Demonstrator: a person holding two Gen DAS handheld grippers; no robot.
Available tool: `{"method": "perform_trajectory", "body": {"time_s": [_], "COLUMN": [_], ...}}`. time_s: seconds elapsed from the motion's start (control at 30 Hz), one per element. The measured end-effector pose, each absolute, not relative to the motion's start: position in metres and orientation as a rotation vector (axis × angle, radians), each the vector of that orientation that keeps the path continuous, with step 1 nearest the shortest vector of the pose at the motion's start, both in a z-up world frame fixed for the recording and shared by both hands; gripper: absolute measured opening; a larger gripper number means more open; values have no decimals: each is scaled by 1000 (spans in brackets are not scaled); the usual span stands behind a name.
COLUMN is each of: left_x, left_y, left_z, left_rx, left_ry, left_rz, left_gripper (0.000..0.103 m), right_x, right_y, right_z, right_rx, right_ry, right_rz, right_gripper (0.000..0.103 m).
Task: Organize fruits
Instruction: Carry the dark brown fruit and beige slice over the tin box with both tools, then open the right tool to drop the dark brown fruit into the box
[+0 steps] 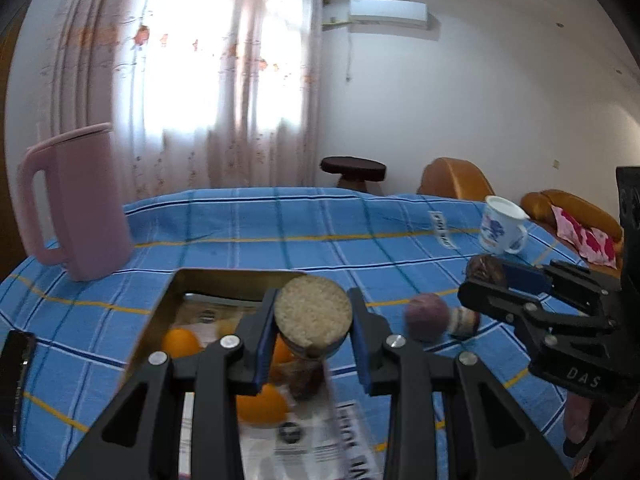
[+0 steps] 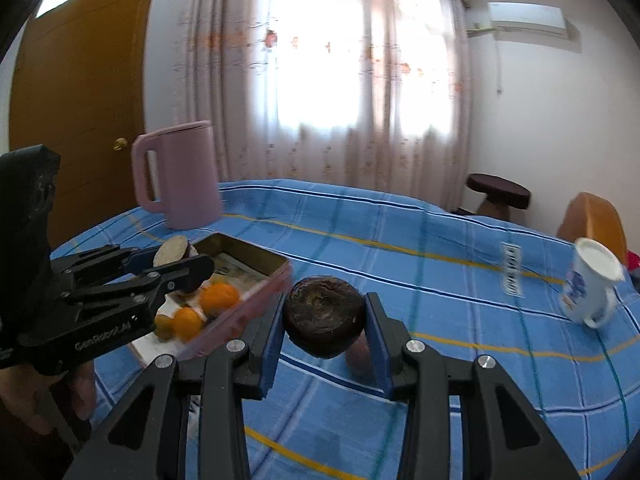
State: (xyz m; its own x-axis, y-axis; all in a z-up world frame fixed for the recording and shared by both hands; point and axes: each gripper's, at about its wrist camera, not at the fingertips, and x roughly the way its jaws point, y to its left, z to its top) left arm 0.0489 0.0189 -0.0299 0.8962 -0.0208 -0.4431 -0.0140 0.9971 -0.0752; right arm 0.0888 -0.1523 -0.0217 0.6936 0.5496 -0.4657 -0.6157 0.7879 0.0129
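Note:
My left gripper (image 1: 313,334) is shut on a cut fruit piece with a pale grainy face (image 1: 313,312), held above the gold metal tray (image 1: 176,292). The tray holds oranges (image 1: 262,404) and a dark fruit. My right gripper (image 2: 325,330) is shut on a dark brown round fruit (image 2: 324,320), held above the blue checked cloth. In the right wrist view the left gripper (image 2: 176,260) hovers over the tray (image 2: 256,256) with its pale-faced fruit piece (image 2: 171,251). A purple fruit (image 1: 426,316) and a cut piece (image 1: 464,320) lie on the cloth right of the tray.
A pink jug (image 1: 80,204) stands at the table's back left. A white mug with blue print (image 1: 502,230) stands at the back right. A printed paper (image 1: 320,436) lies under the tray. A stool (image 1: 354,170) and orange chairs (image 1: 456,178) stand beyond the table.

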Motion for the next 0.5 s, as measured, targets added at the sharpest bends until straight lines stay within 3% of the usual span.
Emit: {"method": "perform_trajectory", "body": {"time_s": [0.5], "left_x": [38], "left_y": [77], "left_z": [-52], "left_rx": [-118], "left_ry": [556], "left_rz": [89], "left_gripper": [35], "right_x": [80], "right_y": [-74], "right_z": [-31], "right_rx": [-222], "right_ry": [512], "right_rz": [818], "right_gripper": [40]}}
